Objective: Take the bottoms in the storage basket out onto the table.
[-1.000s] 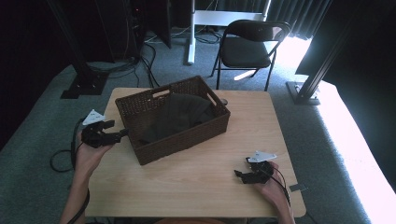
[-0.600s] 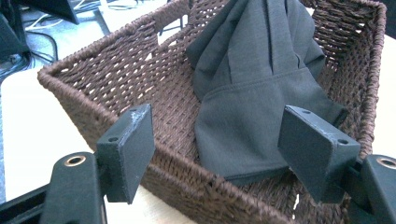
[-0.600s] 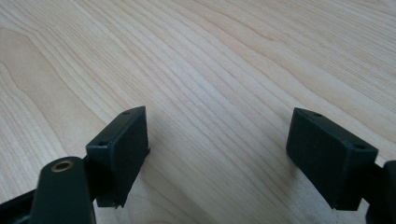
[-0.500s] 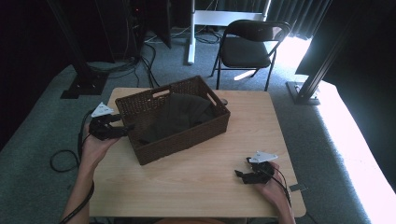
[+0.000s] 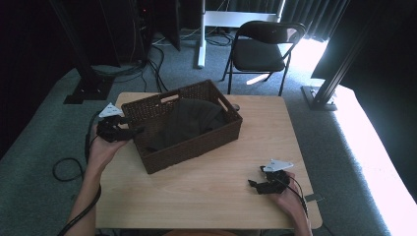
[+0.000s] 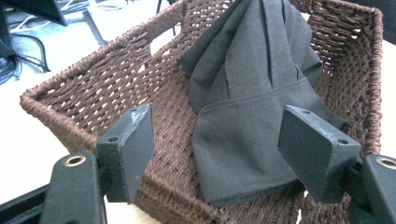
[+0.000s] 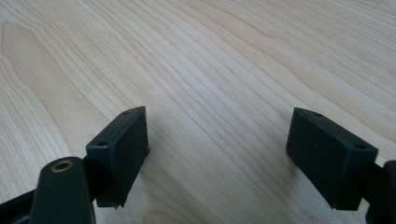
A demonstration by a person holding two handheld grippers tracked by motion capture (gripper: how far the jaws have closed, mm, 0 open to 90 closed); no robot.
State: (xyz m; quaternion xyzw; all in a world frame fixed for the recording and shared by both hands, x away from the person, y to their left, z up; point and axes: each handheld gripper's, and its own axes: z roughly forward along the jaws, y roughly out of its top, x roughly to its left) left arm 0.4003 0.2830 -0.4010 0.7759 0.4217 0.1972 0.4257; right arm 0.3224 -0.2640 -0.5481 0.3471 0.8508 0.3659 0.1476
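Pale wooden worktop [image 5: 206,182] carries a wicker basket [image 5: 196,147] holding dark cloth [image 6: 252,116]. Left tongs [image 5: 129,132] hover spread wide at its left rim, empty; right tongs [image 5: 255,186] gape over bare wood, near right.

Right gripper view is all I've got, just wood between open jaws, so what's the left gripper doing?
Observer: The left gripper is at the basket's near-left rim, jaws open.
Operator: Anything in the basket?
Observer: A dark cloth, bunched, lying on the basket floor.
Operator: Is the left gripper touching the cloth?
Observer: No, the left gripper view shows the cloth's hem between and beyond the jaws, apart from both.
Operator: And where am I?
Observer: Your right gripper is low over the table's near-right part, away from the basket.
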